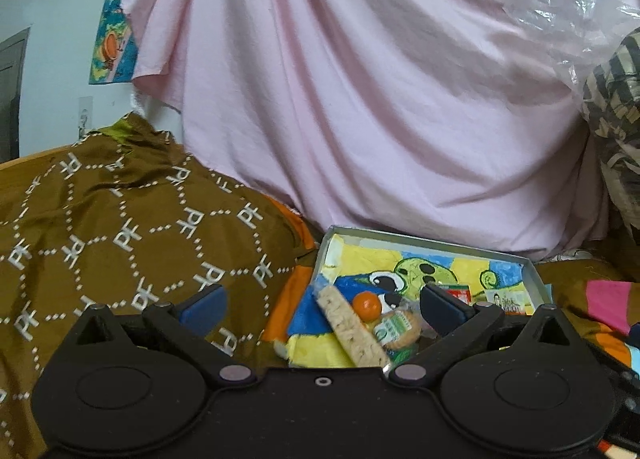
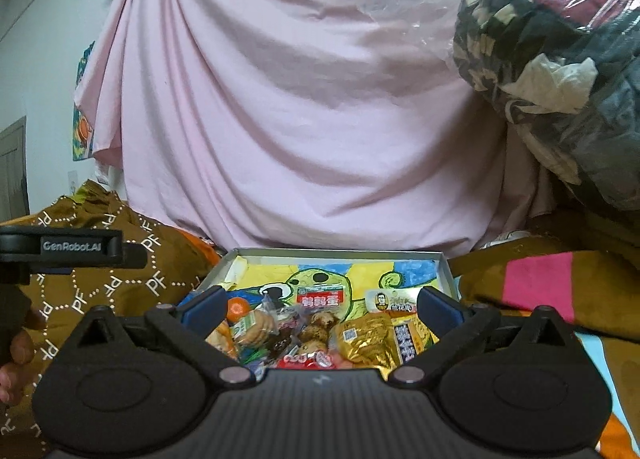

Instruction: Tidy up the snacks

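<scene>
A shallow grey tray with a cartoon picture on its floor lies on the bed; it also shows in the right wrist view. In it lie a long rice bar, a small orange, a wrapped biscuit, a gold packet, a red-and-white packet and several other snacks. My left gripper is open and empty above the tray's left front. My right gripper is open and empty above the snack pile.
A brown patterned quilt lies left of the tray. A pink sheet hangs behind it. A plastic-wrapped bundle sits at the upper right. Pink and orange bedding lies right of the tray. The left gripper's body shows at the left.
</scene>
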Demonstrator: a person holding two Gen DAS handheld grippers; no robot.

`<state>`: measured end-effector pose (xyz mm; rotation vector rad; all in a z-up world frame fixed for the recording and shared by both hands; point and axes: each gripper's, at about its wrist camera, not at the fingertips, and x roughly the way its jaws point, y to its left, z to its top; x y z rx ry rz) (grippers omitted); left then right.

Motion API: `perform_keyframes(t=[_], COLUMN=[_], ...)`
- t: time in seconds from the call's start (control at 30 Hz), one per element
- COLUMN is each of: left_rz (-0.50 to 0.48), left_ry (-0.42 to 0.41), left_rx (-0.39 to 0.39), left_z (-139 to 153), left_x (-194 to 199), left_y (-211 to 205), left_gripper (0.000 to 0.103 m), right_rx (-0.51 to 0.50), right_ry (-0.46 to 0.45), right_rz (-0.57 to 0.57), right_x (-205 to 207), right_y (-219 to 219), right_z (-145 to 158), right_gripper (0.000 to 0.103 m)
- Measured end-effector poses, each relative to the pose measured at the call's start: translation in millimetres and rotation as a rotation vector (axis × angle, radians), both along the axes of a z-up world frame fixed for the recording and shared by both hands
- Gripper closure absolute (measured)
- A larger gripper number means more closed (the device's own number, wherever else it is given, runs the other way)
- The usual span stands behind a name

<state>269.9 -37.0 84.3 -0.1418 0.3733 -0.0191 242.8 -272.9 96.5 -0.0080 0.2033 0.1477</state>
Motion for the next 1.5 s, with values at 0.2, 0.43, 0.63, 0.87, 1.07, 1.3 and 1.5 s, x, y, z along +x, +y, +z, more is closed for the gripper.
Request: perform_keyframes(t=[0.2, 0.43, 0.63, 0.87, 1.07, 1.3, 1.5], left_rz=[-0.001, 0.007, 0.020, 0.033, 0.032, 0.030, 0.009], left_ry=[-0.007, -0.022, -0.038, -0.035, -0.042, -0.053, -0.051], left_rx=[0.009, 0.012, 0.028, 0.028, 0.029, 0.025, 0.044], left_z=[-4.2, -11.4, -18.7, -23.6, -27.3, -34.5, -48.0], left_x=[-29.5, -63.8, -89.4, -111.3, -127.9, -148.5, -170.9], left_y=[6.8, 11.2, 16.1, 23.3, 27.4, 34.3, 42.0], left_gripper=[0.001, 0.001, 0.001, 0.001, 0.001, 0.001, 0.001], right_rx=[0.010, 0.023, 0.027, 0.034, 0.037, 0.042, 0.038], right_ry=[-0.015, -0.021, -0.027, -0.012, -0.010, -0.004, 0.020], right_rz=[-0.009, -0.012, -0.006, -0.006, -0.010, -0.027, -0.034], right_x=[-23.5, -49.9, -73.2, -91.3, -108.2, -129.6, -147.1], right_y=[-1.2, -1.7, -0.6, 1.6, 4.2, 9.4, 17.6], right_z=[-1.7, -1.7, -4.5, -10.0, -12.7, -16.7, -29.2], right_gripper=[0.000, 0.000, 0.000, 0.000, 0.000, 0.000, 0.000])
